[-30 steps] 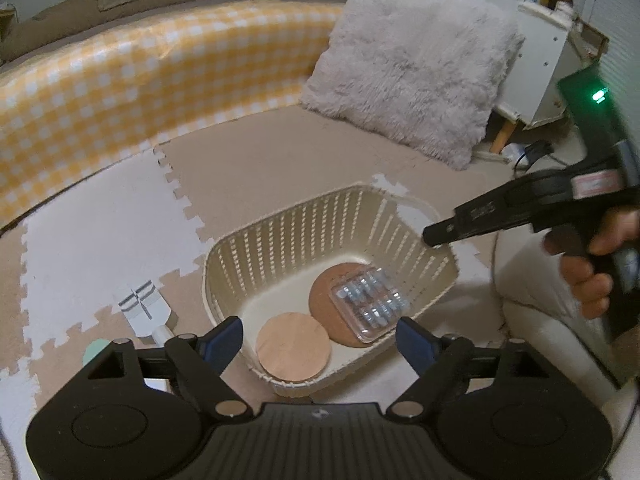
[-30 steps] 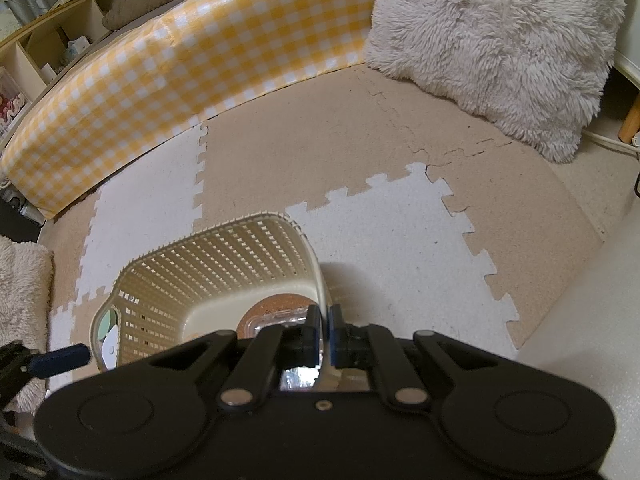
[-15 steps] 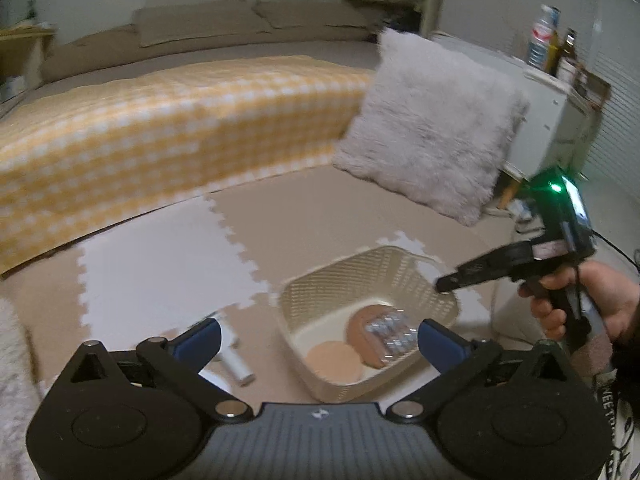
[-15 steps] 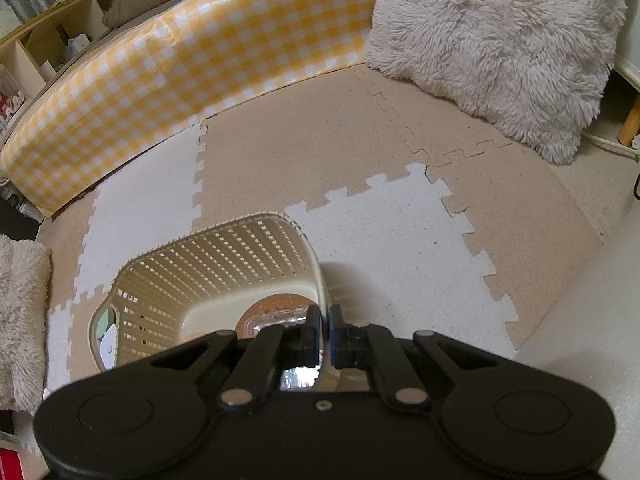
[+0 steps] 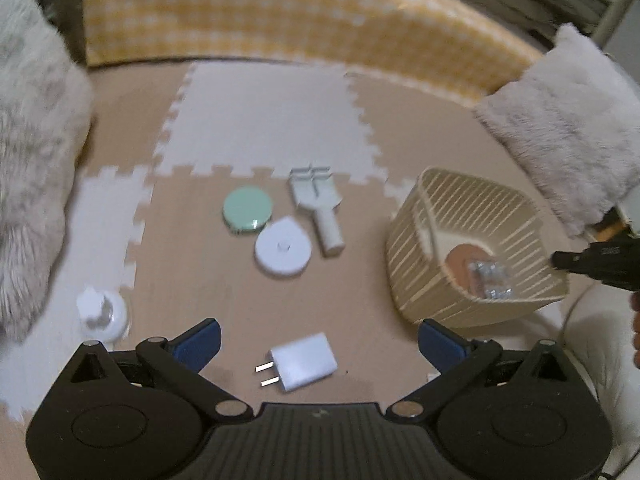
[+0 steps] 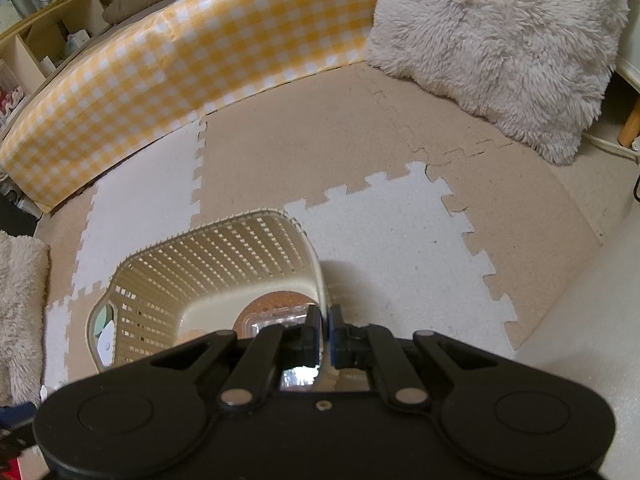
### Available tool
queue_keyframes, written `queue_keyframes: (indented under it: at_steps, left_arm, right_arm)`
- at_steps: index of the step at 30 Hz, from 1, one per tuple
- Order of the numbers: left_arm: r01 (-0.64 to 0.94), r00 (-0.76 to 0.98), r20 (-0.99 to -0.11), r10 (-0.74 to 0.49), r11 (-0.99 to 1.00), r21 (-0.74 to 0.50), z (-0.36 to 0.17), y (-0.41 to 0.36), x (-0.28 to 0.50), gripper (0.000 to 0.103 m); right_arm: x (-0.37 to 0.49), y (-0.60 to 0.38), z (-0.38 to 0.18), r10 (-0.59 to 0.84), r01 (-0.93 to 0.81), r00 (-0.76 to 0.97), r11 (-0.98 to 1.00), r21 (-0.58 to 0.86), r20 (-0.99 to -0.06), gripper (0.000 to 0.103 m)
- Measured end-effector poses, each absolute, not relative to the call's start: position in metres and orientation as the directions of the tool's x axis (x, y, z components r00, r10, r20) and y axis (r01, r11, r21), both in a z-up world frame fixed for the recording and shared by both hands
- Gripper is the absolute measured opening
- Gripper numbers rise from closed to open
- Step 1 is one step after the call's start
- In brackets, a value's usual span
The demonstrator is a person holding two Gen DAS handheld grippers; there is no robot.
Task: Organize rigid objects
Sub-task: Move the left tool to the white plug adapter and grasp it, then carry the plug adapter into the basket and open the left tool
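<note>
My left gripper [image 5: 320,342] hangs wide open over the foam mat, a white charger plug [image 5: 302,362] lying on the floor between its fingers, untouched. Beyond it lie a white round disc [image 5: 283,250], a green round compact [image 5: 248,209], a pale comb [image 5: 318,204] and, at the left, a small white knob-like piece [image 5: 102,310]. The cream slatted basket [image 5: 472,248] stands to the right, holding a cork coaster [image 5: 460,258] and a clear blister pack [image 5: 490,280]. My right gripper [image 6: 326,330] is shut on the basket's rim [image 6: 320,280].
A yellow checked mattress edge [image 6: 180,60] runs along the back. A fluffy cushion [image 6: 500,40] lies at the right, another fluffy pile [image 5: 32,140] at the left. Beige and white puzzle mats [image 6: 392,220] cover the floor.
The left gripper's view has swung left from the basket to the loose objects on the mat, and its jaws have spread wider. The right gripper keeps its hold on the basket rim.
</note>
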State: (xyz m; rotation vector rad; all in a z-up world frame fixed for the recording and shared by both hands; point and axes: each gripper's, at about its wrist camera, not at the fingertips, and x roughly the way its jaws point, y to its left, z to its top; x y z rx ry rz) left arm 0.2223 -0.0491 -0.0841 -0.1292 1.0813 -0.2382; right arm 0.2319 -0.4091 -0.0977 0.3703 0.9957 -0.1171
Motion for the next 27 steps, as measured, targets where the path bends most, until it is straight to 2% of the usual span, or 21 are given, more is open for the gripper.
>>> queue_keyframes:
  at_steps: [6,11,15,18,21,27]
  left_arm:
    - [0.007,0.429,-0.878,-0.213,0.973,-0.232,-0.115,-0.053,0.22,0.101]
    - [-0.094,0.399,-0.895,-0.202,0.961,-0.259,-0.144,-0.054,0.219,0.084]
    - [-0.196,0.36,-0.909,-0.211,0.935,-0.294,-0.165,-0.046,0.225,0.077]
    - [-0.179,0.38,-0.904,-0.196,0.943,-0.28,-0.162,-0.048,0.226,0.073]
    - [-0.172,0.378,-0.909,-0.172,0.952,-0.252,-0.161,-0.05,0.224,0.064]
    - [-0.131,0.378,-0.912,-0.16,0.966,-0.223,-0.158,-0.054,0.226,0.063]
  right_arm:
    - [0.232,-0.409,-0.098,0.071,0.265,0.543,0.931,0.251,-0.837,0.005]
    - [0.231,-0.409,-0.098,0.069,0.27,0.542,0.93,0.251,-0.837,0.006]
    - [0.231,-0.41,-0.098,0.068,0.27,0.542,0.93,0.25,-0.838,0.006]
    - [0.231,-0.41,-0.098,0.067,0.27,0.542,0.93,0.249,-0.838,0.006]
    - [0.231,-0.41,-0.098,0.066,0.269,0.542,0.931,0.247,-0.838,0.007]
    - [0.23,-0.41,-0.098,0.061,0.272,0.539,0.932,0.242,-0.84,0.008]
